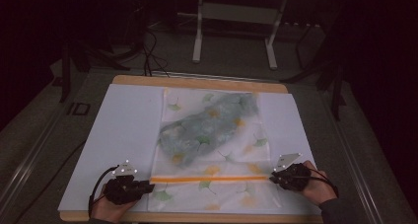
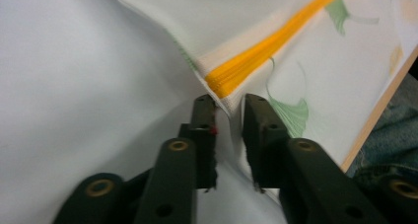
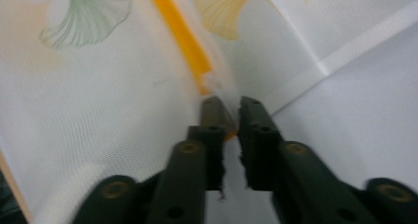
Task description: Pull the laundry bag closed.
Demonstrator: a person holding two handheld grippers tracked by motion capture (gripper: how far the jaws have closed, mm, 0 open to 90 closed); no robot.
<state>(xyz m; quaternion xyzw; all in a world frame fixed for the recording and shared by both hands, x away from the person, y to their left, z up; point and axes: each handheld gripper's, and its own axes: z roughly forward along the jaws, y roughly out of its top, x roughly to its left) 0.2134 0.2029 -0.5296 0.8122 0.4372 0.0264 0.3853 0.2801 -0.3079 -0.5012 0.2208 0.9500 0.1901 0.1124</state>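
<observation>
Left gripper (image 1: 148, 187): jaws narrowed, pinching the mesh bag (image 1: 212, 150) at its left edge (by the orange zipper (image 1: 209, 178)). Bag lies flat on the white sheet (image 1: 123, 130). Right gripper (image 1: 274, 177): jaws likewise nipping the zipper's right end.

A white sheet (image 1: 123, 125) covers the wooden table (image 1: 197, 81) (metal frame legs (image 1: 197, 31) stand behind it).

Wooden table (image 1: 197, 82), white sheet (image 1: 123, 135), leaf-print bag (image 1: 212, 184)
</observation>
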